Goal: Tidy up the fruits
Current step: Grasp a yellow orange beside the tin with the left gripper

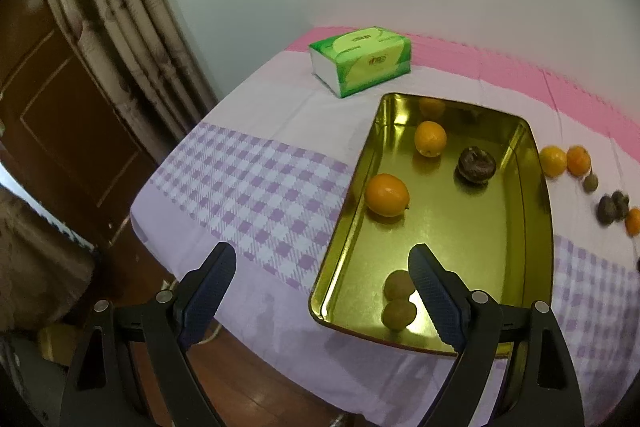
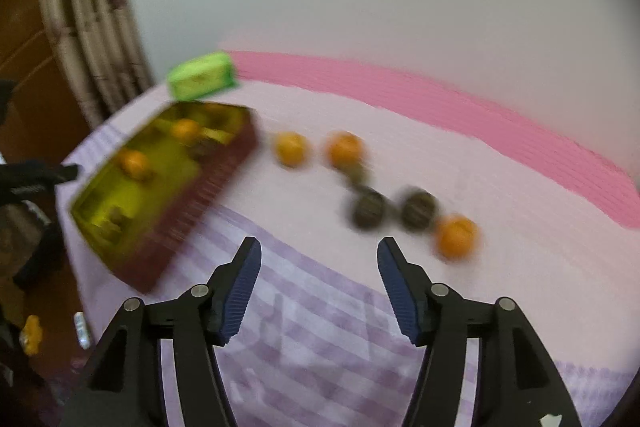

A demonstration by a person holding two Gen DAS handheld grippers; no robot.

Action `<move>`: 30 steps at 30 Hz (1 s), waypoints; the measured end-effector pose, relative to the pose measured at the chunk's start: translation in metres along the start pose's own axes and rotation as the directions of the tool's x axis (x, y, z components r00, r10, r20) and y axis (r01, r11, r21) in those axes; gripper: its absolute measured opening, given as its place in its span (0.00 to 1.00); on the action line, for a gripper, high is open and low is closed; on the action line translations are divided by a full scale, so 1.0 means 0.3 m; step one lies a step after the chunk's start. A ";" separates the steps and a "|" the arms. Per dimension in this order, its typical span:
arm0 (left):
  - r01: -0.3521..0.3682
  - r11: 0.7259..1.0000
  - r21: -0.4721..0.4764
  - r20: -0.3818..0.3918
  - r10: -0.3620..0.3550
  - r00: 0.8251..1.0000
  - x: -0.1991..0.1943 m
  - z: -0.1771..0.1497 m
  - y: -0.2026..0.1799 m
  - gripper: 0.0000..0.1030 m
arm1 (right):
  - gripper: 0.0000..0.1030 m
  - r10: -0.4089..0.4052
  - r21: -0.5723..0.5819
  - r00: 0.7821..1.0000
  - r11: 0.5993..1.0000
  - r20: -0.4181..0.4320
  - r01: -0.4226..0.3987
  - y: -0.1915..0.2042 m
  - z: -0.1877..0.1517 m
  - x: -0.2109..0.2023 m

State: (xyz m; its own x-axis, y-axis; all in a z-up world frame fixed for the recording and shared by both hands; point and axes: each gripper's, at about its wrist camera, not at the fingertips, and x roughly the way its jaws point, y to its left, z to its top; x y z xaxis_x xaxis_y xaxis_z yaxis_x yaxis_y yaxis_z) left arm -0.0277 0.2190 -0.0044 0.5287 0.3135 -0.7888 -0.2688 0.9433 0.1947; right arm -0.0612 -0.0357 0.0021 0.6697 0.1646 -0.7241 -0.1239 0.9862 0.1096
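Observation:
A gold metal tray (image 1: 532, 227) lies on the checked cloth. In it are two oranges (image 1: 387, 195) (image 1: 430, 138), a dark wrinkled fruit (image 1: 476, 165) and two small green fruits (image 1: 398, 313) at its near end. My left gripper (image 1: 322, 259) is open and empty, above the tray's near left corner. In the blurred right wrist view, my right gripper (image 2: 318, 255) is open and empty above the cloth. Beyond it lie loose oranges (image 2: 292, 148) (image 2: 346, 149) (image 2: 456, 235) and two dark fruits (image 2: 368, 213) (image 2: 418, 209). The tray (image 2: 192, 203) shows at left.
A green tissue pack (image 1: 362, 61) sits at the back of the table near the wall. The table's left edge drops to a wooden floor (image 1: 240, 379). A curtain (image 1: 120, 19) and a brown door (image 1: 52, 115) stand at left. A pink strip (image 2: 440, 103) runs along the wall.

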 end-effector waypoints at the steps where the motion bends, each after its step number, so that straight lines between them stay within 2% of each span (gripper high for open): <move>1: 0.002 1.000 0.023 0.006 -0.002 1.000 -0.005 -0.005 -0.016 0.86 | 0.58 -0.030 0.009 1.000 0.999 -0.008 0.030 -0.039 -0.022 0.002; 3: 0.018 0.998 0.058 0.030 -0.019 0.999 -0.025 -0.010 -0.044 0.86 | 0.58 -0.082 0.042 0.996 0.996 -0.032 0.083 -0.125 -0.065 0.007; 6: 0.018 0.989 0.146 0.118 -0.035 0.992 -0.089 -0.015 -0.102 0.86 | 0.60 -0.129 0.100 0.990 0.986 -0.053 0.134 -0.253 -0.123 0.010; 10: 0.084 0.957 0.277 0.181 -0.138 0.974 -0.163 -0.005 -0.187 0.86 | 0.62 -0.176 0.158 0.982 0.970 -0.069 0.185 -0.377 -0.171 0.017; 12: 0.150 0.919 0.365 0.174 -0.226 0.958 -0.185 0.016 -0.248 0.86 | 0.62 -0.188 0.196 0.980 0.960 -0.073 0.199 -0.431 -0.193 0.015; 15: 0.211 0.862 0.461 0.157 -0.313 0.937 -0.208 0.054 -0.336 0.86 | 0.63 -0.191 0.245 0.979 0.948 -0.072 0.203 -0.488 -0.225 0.013; 18: 0.278 0.787 0.551 0.132 -0.411 0.902 -0.214 0.117 -0.437 0.86 | 0.66 -0.188 0.276 0.979 0.940 -0.072 0.201 -0.513 -0.245 0.021; 19: 0.313 0.752 0.580 0.114 -0.455 0.883 -0.207 0.147 -0.478 0.86 | 0.69 -0.188 0.284 0.980 0.938 -0.061 0.197 -0.521 -0.250 0.015; 21: 0.358 0.699 0.620 0.073 -0.505 0.860 -0.184 0.187 -0.542 0.86 | 0.73 -0.175 0.298 0.983 0.937 -0.053 0.183 -0.530 -0.252 0.014; 22: 0.369 0.667 0.648 0.045 -0.516 0.855 -0.155 0.215 -0.594 0.85 | 0.75 -0.173 0.302 0.984 0.936 -0.050 0.180 -0.533 -0.253 0.016; 23: 0.365 0.650 0.667 0.031 -0.514 0.857 -0.130 0.230 -0.628 0.85 | 0.76 -0.170 0.299 0.984 0.937 -0.052 0.178 -0.532 -0.249 0.026; 26: 0.361 0.602 0.712 -0.033 -0.485 0.874 -0.024 0.275 -0.726 0.81 | 0.85 -0.161 0.282 0.985 0.944 -0.061 0.172 -0.518 -0.233 0.042; 28: 0.404 0.582 0.705 -0.106 -0.478 0.872 0.055 0.302 -0.764 0.78 | 0.87 -0.155 0.283 0.986 0.945 -0.059 0.166 -0.519 -0.232 0.041; 30: 0.421 0.575 0.702 -0.142 -0.466 0.873 0.116 0.324 -0.791 0.77 | 0.88 -0.143 0.291 0.988 0.945 -0.053 0.152 -0.524 -0.230 0.040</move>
State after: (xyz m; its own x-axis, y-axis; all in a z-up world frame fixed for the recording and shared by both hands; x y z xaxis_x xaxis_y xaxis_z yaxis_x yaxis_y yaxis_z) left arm 0.1327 0.0167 -0.0215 0.4729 -0.1811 -0.8623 0.6326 0.7510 0.1892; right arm -0.0841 -0.1898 -0.0708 0.6410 0.0208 -0.7672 0.1976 0.9615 0.1912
